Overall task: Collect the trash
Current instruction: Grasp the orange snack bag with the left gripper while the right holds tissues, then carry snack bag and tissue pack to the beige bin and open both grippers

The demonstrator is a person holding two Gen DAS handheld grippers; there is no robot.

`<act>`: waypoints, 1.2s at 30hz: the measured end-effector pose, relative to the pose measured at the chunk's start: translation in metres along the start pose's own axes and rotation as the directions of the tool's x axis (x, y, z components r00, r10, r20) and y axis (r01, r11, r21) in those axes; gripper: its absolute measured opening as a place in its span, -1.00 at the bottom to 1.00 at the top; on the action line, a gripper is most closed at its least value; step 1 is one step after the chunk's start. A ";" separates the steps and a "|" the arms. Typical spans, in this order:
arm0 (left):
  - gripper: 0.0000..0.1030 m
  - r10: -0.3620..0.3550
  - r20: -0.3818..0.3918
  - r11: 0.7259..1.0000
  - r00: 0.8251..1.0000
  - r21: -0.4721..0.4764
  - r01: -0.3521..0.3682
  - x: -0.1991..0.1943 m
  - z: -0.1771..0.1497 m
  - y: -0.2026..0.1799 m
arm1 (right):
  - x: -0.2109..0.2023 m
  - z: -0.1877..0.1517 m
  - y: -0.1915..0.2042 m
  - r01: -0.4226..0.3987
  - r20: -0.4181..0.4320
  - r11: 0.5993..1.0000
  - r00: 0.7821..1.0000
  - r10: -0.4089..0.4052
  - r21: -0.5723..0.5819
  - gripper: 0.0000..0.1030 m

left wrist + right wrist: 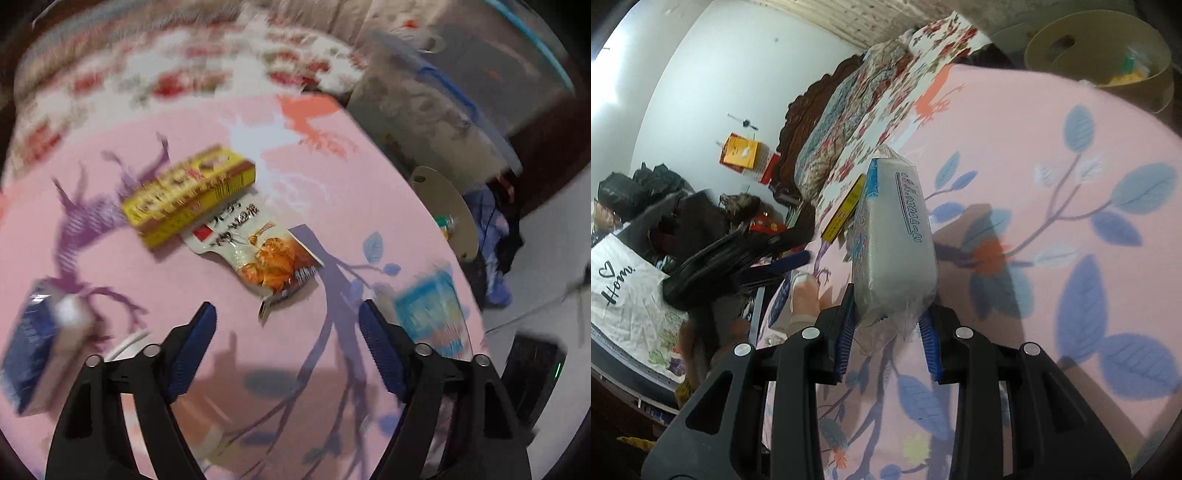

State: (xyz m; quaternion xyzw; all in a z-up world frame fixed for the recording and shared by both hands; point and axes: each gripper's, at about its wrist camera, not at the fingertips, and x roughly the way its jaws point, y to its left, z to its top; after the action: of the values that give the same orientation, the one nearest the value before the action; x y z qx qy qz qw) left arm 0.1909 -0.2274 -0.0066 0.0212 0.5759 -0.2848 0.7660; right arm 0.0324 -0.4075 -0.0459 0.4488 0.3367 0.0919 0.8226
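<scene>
On a pink leaf-print bed sheet [110, 280], the right gripper [888, 328] has its jaws clamped on a white tissue pack [897, 251], lifted toward the far tan bin [1097, 48]; the left gripper [286, 325] hovers unclenched and empty just short of a torn snack wrapper [266, 254] beside a yellow box [188, 195], probably the next pick.

Left hand-held gripper [286, 325], jaws apart and empty, above pink bedsheet [369, 192]; snack wrapper [258, 254] touches yellow box [188, 195].
</scene>
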 end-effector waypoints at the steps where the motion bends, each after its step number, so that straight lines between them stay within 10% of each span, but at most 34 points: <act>1: 0.22 -0.019 -0.027 0.998 0.999 -0.064 0.017 0.009 0.009 0.011 | -0.004 0.001 -0.001 0.000 0.007 1.000 1.000 0.000 0.001 -0.32; 13: -0.29 -0.189 -0.048 0.925 0.981 -0.344 0.161 0.054 0.029 0.049 | -0.012 0.006 -0.016 0.000 0.018 1.000 1.000 0.000 0.020 -0.32; 14: -0.94 -0.179 -0.053 0.928 0.982 -0.341 0.151 0.052 0.025 0.047 | -0.014 0.006 -0.016 0.003 0.024 1.000 1.000 -0.004 0.016 -0.32; 25: -0.98 -0.275 -0.100 0.959 0.956 -0.091 0.267 0.017 -0.044 -0.010 | -0.039 0.008 -0.019 0.041 0.079 0.999 0.996 -0.042 0.011 -0.32; 36: -0.98 -0.232 -0.135 0.960 0.963 0.128 0.250 0.049 0.003 -0.110 | -0.075 0.033 -0.052 0.117 0.158 0.992 0.980 -0.124 0.055 -0.32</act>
State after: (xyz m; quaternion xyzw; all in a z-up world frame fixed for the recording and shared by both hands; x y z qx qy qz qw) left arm 0.1511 -0.3404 -0.0171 0.0230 0.5967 -0.4152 0.6863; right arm -0.0110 -0.4942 -0.0399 0.4520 0.2979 -0.0021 0.8408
